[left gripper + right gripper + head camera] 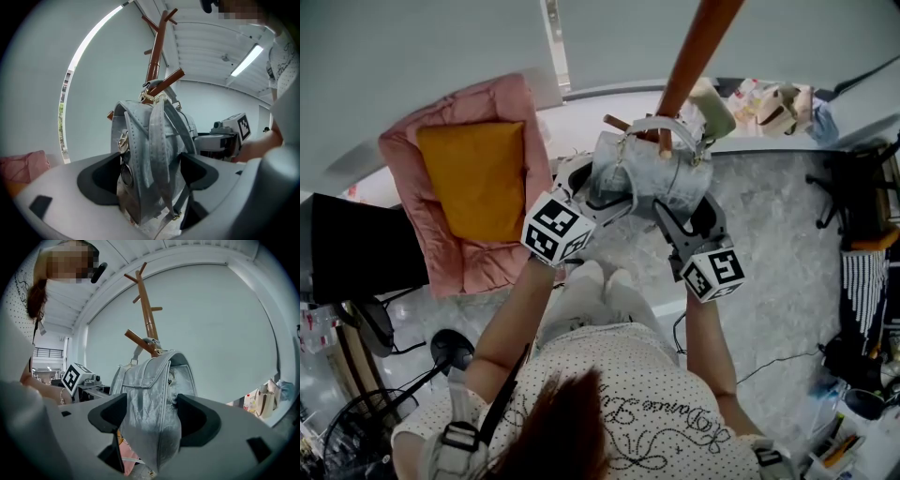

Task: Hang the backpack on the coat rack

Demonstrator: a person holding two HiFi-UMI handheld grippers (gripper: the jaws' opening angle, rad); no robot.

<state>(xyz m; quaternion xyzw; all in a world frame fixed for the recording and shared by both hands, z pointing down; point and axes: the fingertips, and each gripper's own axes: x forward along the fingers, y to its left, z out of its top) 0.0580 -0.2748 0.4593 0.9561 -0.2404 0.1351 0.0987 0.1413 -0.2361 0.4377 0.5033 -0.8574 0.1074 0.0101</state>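
Observation:
A silver-grey backpack (647, 173) hangs upright against the brown wooden coat rack (694, 52). Its top handle sits over a slanted peg (166, 83), also visible as the peg (138, 341) in the right gripper view. My left gripper (598, 190) grips the strap side of the backpack (150, 159), whose body fills the gap between both pads. From the other side my right gripper (689, 214) closes on the backpack (154, 404), its jaws standing wide round the front flap. The rack's pole (146, 310) rises behind with more pegs higher up.
A pink padded seat (511, 103) with an orange cushion (473, 178) stands on the floor at the left. Bags (769, 108) lie past the rack's base. A black office chair (853, 187) and cluttered cables (862, 375) fill the right side. A dark unit (356, 248) stands at the far left.

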